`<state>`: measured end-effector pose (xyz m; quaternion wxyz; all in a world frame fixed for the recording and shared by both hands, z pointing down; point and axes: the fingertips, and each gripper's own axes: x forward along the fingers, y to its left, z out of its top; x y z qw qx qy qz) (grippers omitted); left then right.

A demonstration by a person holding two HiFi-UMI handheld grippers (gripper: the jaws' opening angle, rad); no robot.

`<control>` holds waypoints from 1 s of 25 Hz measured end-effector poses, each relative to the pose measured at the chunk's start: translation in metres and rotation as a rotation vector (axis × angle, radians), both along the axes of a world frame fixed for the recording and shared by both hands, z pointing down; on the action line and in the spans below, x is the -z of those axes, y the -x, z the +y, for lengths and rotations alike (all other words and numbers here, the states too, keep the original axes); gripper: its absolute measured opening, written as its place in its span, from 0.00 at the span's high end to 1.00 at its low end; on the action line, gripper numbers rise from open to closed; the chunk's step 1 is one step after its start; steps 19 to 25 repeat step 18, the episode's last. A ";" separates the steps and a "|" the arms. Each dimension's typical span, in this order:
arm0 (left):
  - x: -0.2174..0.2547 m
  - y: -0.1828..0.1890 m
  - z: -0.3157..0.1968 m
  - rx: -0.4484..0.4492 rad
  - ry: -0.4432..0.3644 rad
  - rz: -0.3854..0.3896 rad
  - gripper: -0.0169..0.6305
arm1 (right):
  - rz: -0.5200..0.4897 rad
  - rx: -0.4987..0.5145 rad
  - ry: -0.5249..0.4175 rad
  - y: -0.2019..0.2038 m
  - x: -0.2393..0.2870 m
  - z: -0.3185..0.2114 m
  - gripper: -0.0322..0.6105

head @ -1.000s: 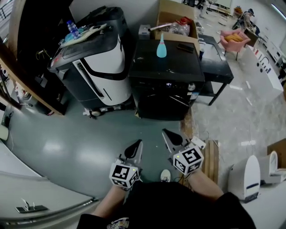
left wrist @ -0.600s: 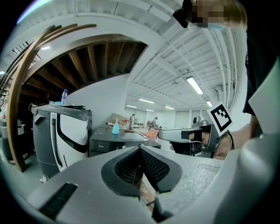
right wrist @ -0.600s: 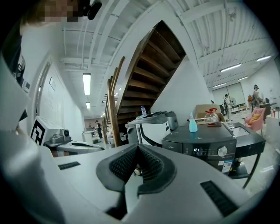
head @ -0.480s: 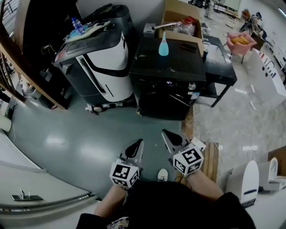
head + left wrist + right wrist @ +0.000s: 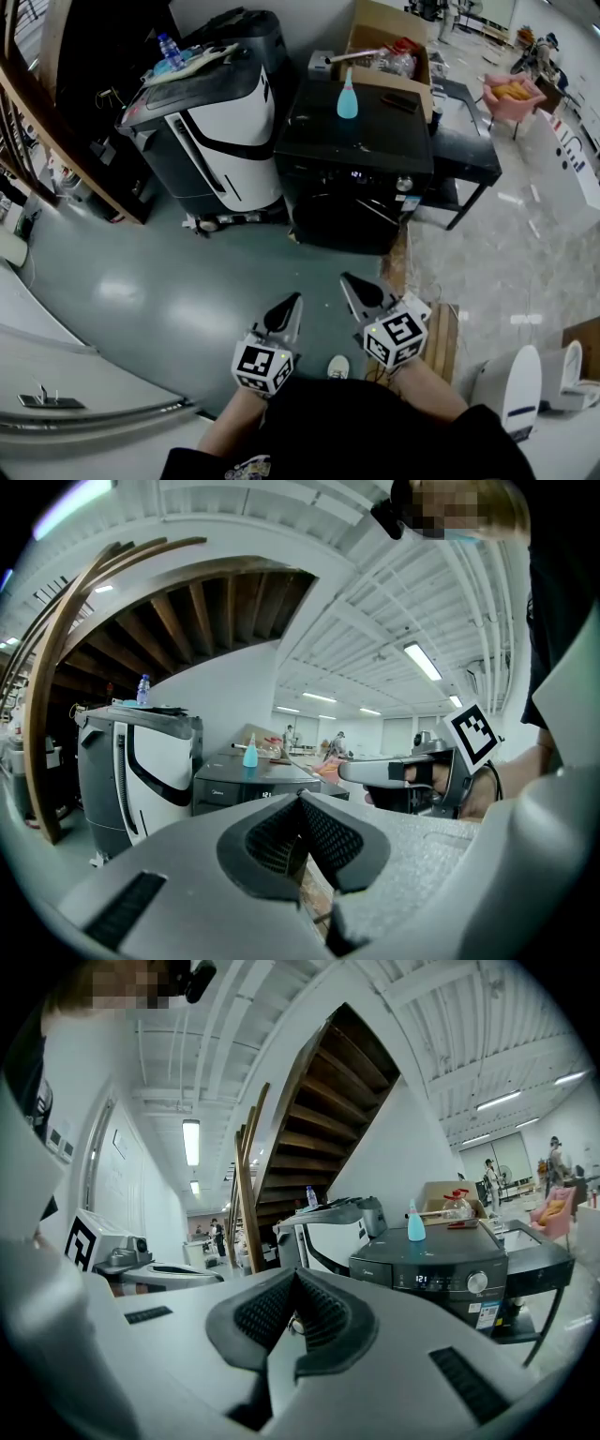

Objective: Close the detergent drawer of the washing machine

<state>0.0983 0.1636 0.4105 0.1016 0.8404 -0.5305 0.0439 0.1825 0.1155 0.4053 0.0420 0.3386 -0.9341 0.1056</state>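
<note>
Presently, item 1: washing machine (image 5: pixel 356 178), black, upper centre of the head view, well apart from both tools. Detergent drawer: judged to sit in the control panel (image 5: pixel 441 1281) beside the lit display. It is too small to tell whether it stands out or lies flush.

Item 2: left hand-held gripper (image 5: pixel 293 298), lower centre of the head view, clenched on nothing, pads meeting.

Item 3: right hand-held gripper (image 5: pixel 346 277), just beside it, likewise clenched and empty.

Hazards, as judged:
- Wooden planks (image 5: pixel 441 328) lie on the floor at lower right, near the right tool. A step that way could catch a foot.
- Blue bottle (image 5: pixel 348 97) stands upright on the machine's top. A hard shove on the drawer could rock it over.
- Clenched tips are narrow. A push off-centre could let them slide off the drawer front, or jam it askew.

Edges and room:
- Grey-and-white appliance (image 5: pixel 211 141) stands just beside the machine's left flank, leaving little room for an elbow there.
- Desk (image 5: pixel 469 155), black, adjoins the right flank, with a cardboard box (image 5: pixel 389 42) behind the machine.
- Floor (image 5: pixel 187 281), grey, lies between the person and the machine front and gives an open, straight approach through centre frame.
</note>
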 end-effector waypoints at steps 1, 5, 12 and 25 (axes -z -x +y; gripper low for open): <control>-0.001 -0.001 0.000 0.001 -0.001 -0.001 0.97 | -0.002 0.001 -0.002 -0.001 -0.001 0.000 0.95; -0.002 -0.005 0.001 0.007 0.001 -0.002 0.97 | -0.006 0.003 0.001 -0.006 -0.002 0.000 0.95; -0.004 -0.016 -0.002 0.000 0.006 0.000 0.97 | -0.002 -0.004 0.011 -0.016 -0.002 -0.002 0.95; -0.001 -0.023 -0.005 -0.009 0.003 -0.003 0.97 | -0.008 -0.009 0.009 -0.022 -0.001 -0.004 0.95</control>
